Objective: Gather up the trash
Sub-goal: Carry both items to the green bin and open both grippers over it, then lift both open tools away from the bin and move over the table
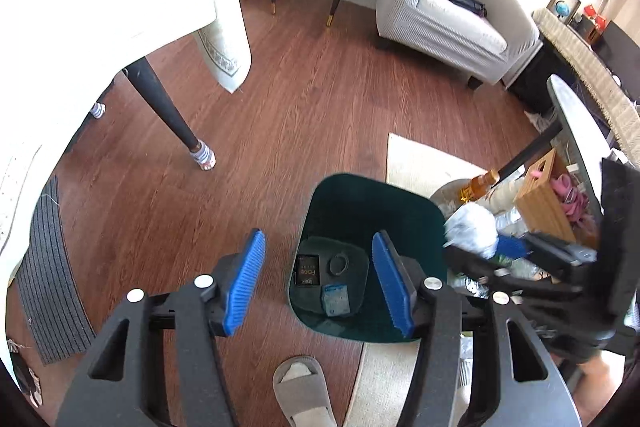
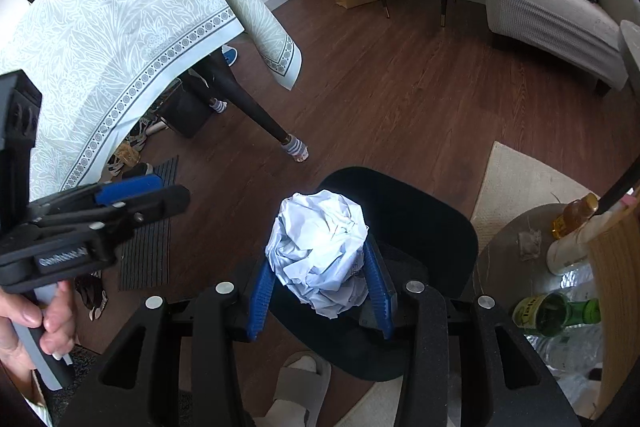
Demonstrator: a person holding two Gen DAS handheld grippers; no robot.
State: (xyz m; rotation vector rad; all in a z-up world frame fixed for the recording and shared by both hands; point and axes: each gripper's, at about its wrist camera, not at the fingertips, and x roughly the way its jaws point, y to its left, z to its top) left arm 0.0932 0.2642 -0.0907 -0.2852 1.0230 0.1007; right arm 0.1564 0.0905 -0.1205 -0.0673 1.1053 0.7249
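Note:
A dark green trash bin (image 1: 400, 203) stands on the wood floor; a black packet (image 1: 307, 270) and a blue wrapper (image 1: 336, 299) lie at its bottom. My left gripper (image 1: 320, 287) is open and empty above the bin's near rim. My right gripper (image 2: 320, 291) is shut on a crumpled white paper ball (image 2: 320, 251), held over the bin (image 2: 420, 211). The ball also shows in the left wrist view (image 1: 472, 229) at the bin's right edge. The left gripper shows from the side in the right wrist view (image 2: 132, 191).
A low round table (image 2: 500, 259) at the right holds a green bottle (image 2: 556, 313), an amber bottle (image 2: 576, 213), a white cup (image 2: 568, 251) and a wooden box (image 1: 544, 199). A clothed table with a dark leg (image 2: 248, 107) stands left. A grey slipper (image 1: 304, 391) lies near. A sofa (image 1: 444, 23) stands behind.

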